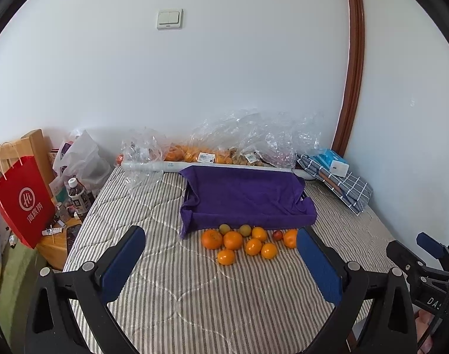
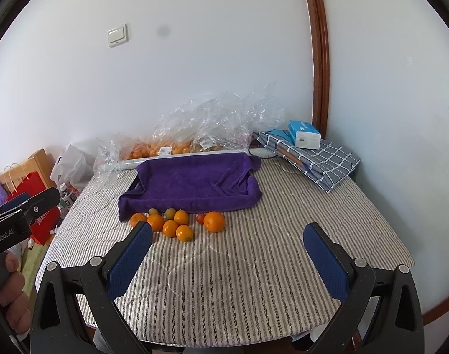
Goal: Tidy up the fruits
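Left wrist view: the left hand-held gripper [image 1: 221, 262] hangs wide and empty above the striped surface [image 1: 195, 303], and the right hand-held gripper [image 2: 227, 253] is just as wide, also carrying nothing. Beyond them lies the cluster of fruit [image 1: 248, 243], about 7 oranges with 2 greenish fruits and 1 small red one, loose and touching, right against the front wall of the purple-lined tray [image 1: 245, 203]. I judge the first pick is due. Best take an outer orange [image 1: 226, 257], the one farthest from the tray, so neighbours do not roll; close gently on its widest part. The tray looks empty. Behind the tray, clear plastic bags [image 1: 224, 144] hold more oranges.
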